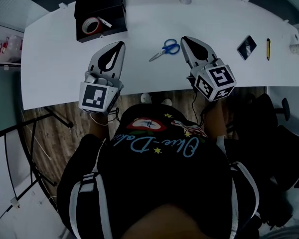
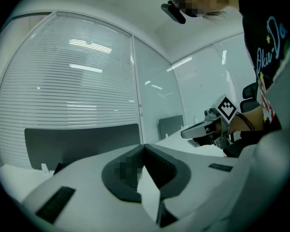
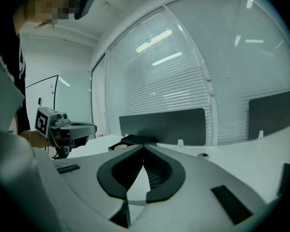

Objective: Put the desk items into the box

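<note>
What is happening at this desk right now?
A person holds a gripper in each hand over a white desk. The left gripper and the right gripper are both shut and empty. The black box at the far left has a roll of tape in it. The blue-handled scissors lie between the two grippers. A small black item and a pen lie to the right, not yet boxed.

Scissors (image 1: 165,49) are blue-handled, box (image 1: 102,6) black, tape (image 1: 91,26) perhaps reddish.
</note>
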A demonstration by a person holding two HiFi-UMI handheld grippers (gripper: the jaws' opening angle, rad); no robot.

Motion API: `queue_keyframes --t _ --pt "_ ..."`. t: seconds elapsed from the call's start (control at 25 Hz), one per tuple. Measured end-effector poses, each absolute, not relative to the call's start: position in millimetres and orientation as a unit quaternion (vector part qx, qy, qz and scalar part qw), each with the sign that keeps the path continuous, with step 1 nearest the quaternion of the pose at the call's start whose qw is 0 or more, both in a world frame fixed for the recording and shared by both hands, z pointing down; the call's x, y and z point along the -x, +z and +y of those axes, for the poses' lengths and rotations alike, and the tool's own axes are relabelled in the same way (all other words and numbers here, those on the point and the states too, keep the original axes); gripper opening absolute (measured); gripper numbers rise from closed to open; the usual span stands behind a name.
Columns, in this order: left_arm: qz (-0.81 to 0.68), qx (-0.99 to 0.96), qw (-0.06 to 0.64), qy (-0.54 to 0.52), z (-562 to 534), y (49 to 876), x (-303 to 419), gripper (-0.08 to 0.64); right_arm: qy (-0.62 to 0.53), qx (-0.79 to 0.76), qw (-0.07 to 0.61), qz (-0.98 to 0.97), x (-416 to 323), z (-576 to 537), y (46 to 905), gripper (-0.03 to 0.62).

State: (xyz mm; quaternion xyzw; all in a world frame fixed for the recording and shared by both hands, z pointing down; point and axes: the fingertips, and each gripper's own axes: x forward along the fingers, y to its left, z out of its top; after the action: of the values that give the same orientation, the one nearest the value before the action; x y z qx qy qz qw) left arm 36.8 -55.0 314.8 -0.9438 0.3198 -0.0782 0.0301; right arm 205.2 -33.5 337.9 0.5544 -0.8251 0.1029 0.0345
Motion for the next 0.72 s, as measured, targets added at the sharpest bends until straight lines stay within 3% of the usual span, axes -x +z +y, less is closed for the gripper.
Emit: queue_keyframes --t 0.72 --pt "0.418 0.904 0.012 -0.087 -72 329 -32 -0.003 0.128 -0.456 0.052 -0.879 -207 -72 353 0.009"
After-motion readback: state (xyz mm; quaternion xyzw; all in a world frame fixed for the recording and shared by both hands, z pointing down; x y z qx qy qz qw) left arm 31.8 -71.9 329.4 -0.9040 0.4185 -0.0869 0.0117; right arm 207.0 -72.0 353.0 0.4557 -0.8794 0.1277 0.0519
